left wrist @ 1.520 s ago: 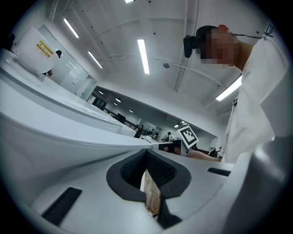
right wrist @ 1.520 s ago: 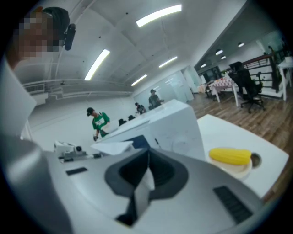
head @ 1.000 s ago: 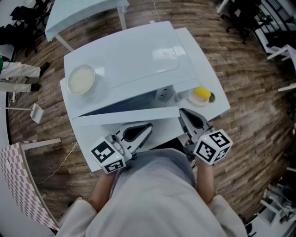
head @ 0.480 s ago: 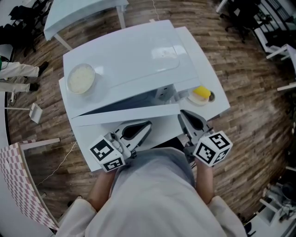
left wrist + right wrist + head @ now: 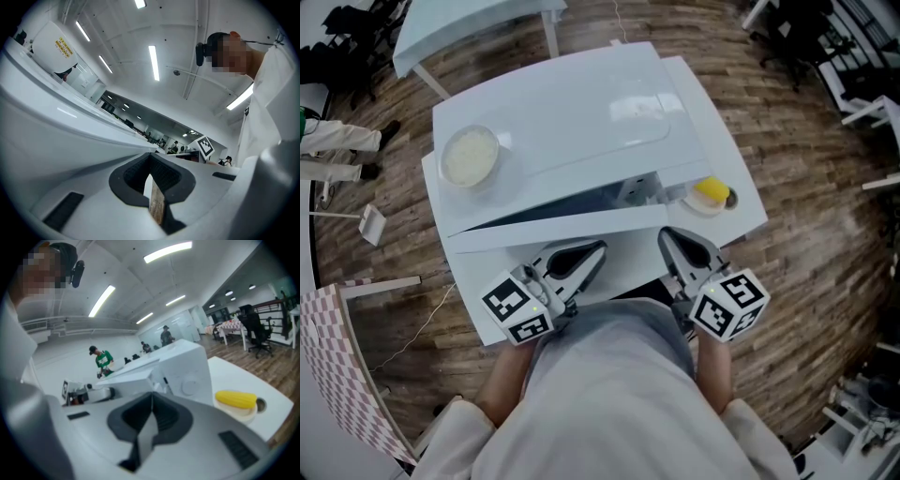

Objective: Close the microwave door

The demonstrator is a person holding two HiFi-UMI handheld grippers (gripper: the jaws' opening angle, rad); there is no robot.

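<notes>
On the white table (image 5: 739, 217) right in front of the person there's a white microwave (image 5: 572, 112). Its door (image 5: 553, 234) is ajar, hinged at the left. The free end is swung out toward the person at the right, and a dark wedge of the inside shows behind it. No brand name I can read anywhere on it. The right gripper view only gives a round knob (image 5: 190, 386) on the control panel, with no legible print around it.

The left gripper (image 5: 600, 249) sits at about 6 o'clock of the door. Its jaws are pressed together with nothing between them, and the tips are just beside the door's outer face. Can't tell if they actually touch it. The right gripper (image 5: 665, 234) is near the door's free end, roughly 5 o'clock from the microwave. Its jaws are also together and empty. The only "writing" on either one is the black-and-white square markers on the left cube (image 5: 517, 311) and the right cube (image 5: 729, 302).

On top of the microwave, around 10 o'clock, there's a bowl of white rice (image 5: 469, 157). At 3 o'clock of the microwave, a yellow corn cob (image 5: 711, 190) lies on a small plate (image 5: 692, 200) on the table.

In the left gripper view there's a yellow sticker (image 5: 62, 47) on something white and rounded at top left, print too small to read. Far off in the right gripper view stands a person in a green top (image 5: 102, 359).
</notes>
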